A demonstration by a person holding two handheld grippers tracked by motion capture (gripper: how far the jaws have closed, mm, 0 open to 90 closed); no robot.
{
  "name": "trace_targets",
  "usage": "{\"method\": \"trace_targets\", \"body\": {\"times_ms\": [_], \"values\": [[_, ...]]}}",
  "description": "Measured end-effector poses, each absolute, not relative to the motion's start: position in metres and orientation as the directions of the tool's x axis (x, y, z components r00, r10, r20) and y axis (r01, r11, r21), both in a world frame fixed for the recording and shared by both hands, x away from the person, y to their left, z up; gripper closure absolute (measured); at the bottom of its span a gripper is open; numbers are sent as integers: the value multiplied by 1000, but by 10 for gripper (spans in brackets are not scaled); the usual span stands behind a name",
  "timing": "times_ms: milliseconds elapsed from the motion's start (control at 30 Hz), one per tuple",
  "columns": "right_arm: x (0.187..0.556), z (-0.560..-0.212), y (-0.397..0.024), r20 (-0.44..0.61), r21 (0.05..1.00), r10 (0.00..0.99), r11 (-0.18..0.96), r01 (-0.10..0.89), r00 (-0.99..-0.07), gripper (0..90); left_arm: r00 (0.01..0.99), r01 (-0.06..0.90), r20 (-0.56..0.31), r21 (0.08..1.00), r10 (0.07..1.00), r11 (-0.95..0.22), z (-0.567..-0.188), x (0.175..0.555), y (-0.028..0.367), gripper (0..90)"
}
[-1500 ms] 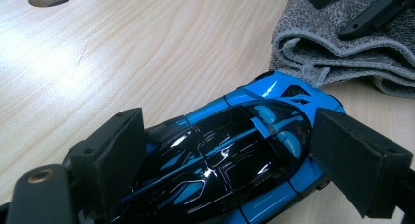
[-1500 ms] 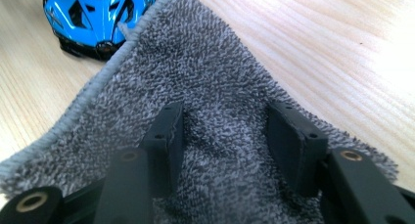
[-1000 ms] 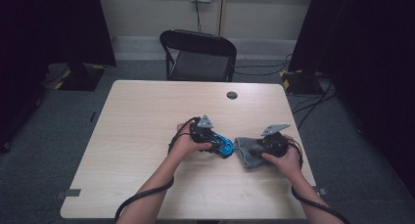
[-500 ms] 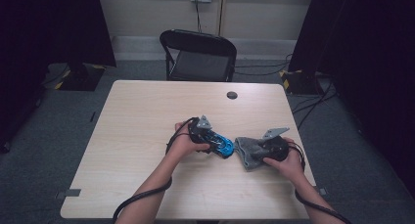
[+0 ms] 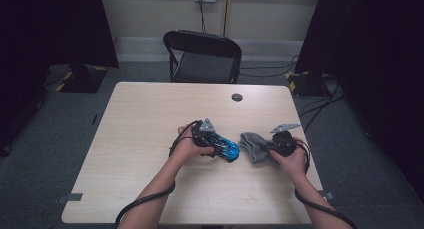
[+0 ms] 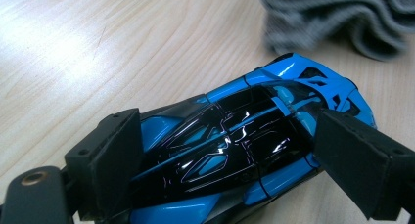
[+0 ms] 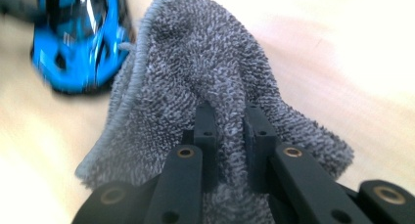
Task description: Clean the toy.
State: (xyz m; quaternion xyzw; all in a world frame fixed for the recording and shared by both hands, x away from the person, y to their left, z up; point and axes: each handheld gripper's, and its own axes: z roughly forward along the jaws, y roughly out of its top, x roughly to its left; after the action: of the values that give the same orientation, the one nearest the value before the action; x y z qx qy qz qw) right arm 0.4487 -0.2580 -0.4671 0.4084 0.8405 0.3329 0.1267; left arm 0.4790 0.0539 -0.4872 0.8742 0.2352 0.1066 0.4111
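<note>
While pinched, cloth (image 7: 215, 77) between right tongs (image 7: 230, 117).

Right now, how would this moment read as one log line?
left gripper: around blue toy car | right gripper: just closed, pinching grey cloth | table

both forearms reach in from the near edge. left gripper (image 5: 220, 145) lies angled rightward, jaws spread wide, just opening further; right gripper (image 5: 265, 150) points leftward, jaws just pinched together.
</note>
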Motion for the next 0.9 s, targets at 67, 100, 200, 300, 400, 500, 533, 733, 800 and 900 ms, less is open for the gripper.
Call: {"method": "trace_targets", "body": {"times_ms": [67, 100, 200, 300, 400, 500, 533, 733, 800, 900], "values": [[457, -461, -256, 72, 685, 785, 409, 603, -615, 798, 866, 323, -8, 771, 500, -548, -487, 479, 54, 112], [462, -459, -254, 72, 691, 796, 395, 606, -601, 798, 867, 322, -7, 772, 499, -548, -488, 479, 54, 112], [476, -451, -247, 78, 716, 824, 345, 607, -561, 799, 867, 321, -7, 773, 498, -547, -488, 479, 54, 112], [492, -447, -235, 85, 723, 840, 318, 614, -535, 802, 869, 319, -5, 770, 495, -552, -487, 479, 54, 112], [505, -447, -217, 75, 724, 845, 319, 612, -529, 804, 870, 318, -9, 775, 494, -546, -488, 479, 53, 112], [514, -449, -203, 87, 721, 849, 308, 621, -522, 805, 870, 315, -9, 779, 492, -542, -489, 478, 53, 112], [516, -451, -199, 99, 721, 848, 300, 625, -520, 805, 871, 313, -8, 781, 492, -541, -489, 478, 54, 113], [525, -454, -182, 97, 712, 846, 309, 630, -525, 805, 874, 308, -7, 782, 486, -542, -489, 478, 53, 115], [527, -453, -178, 86, 711, 850, 312, 630, -519, 805, 878, 305, -9, 780, 478, -547, -488, 478, 52, 119], [530, -452, -172, 58, 708, 859, 324, 627, -510, 805, 879, 308, -11, 777, 477, -549, -488, 477, 50, 120]]}}
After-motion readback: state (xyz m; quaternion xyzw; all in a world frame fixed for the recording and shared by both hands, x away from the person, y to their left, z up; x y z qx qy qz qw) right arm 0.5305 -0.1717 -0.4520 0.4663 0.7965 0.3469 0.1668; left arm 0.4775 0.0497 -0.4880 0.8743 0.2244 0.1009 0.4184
